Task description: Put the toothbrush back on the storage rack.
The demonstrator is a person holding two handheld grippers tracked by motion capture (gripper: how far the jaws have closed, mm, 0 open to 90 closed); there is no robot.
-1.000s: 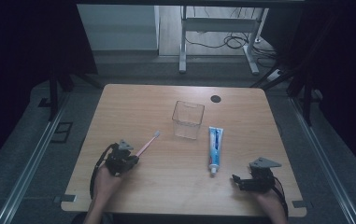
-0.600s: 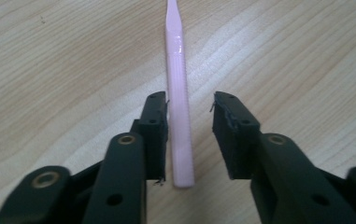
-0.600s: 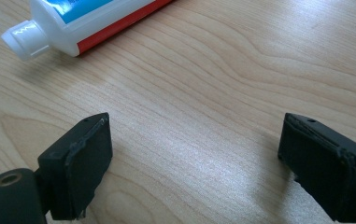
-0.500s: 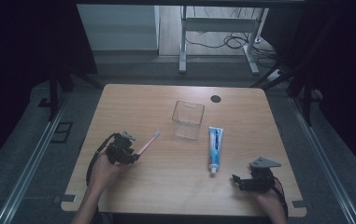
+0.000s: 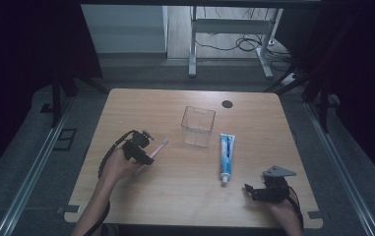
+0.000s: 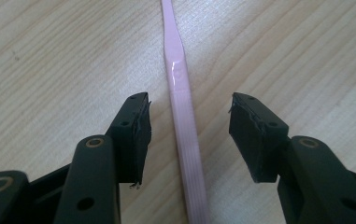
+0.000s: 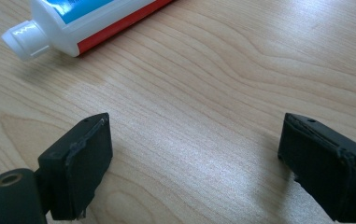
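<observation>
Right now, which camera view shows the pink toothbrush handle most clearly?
The left gripper view: the toothbrush handle runs between the open jaws of the left gripper, untouched. The high view shows the whole toothbrush, small, beside the left gripper. The right gripper view gives nothing of it.

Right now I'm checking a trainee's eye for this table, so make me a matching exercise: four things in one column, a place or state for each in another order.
Things:
1. pink toothbrush
2. toothpaste tube
3. clear plastic cup
4. right gripper

Places or states:
A. upright near the table's middle
B. open over bare wood, cap of the tube beyond it
C. lying flat, white cap toward the person
D. handle between the open jaws of the left gripper

Pairs: 1-D, 2-C, 3-A, 4-B
</observation>
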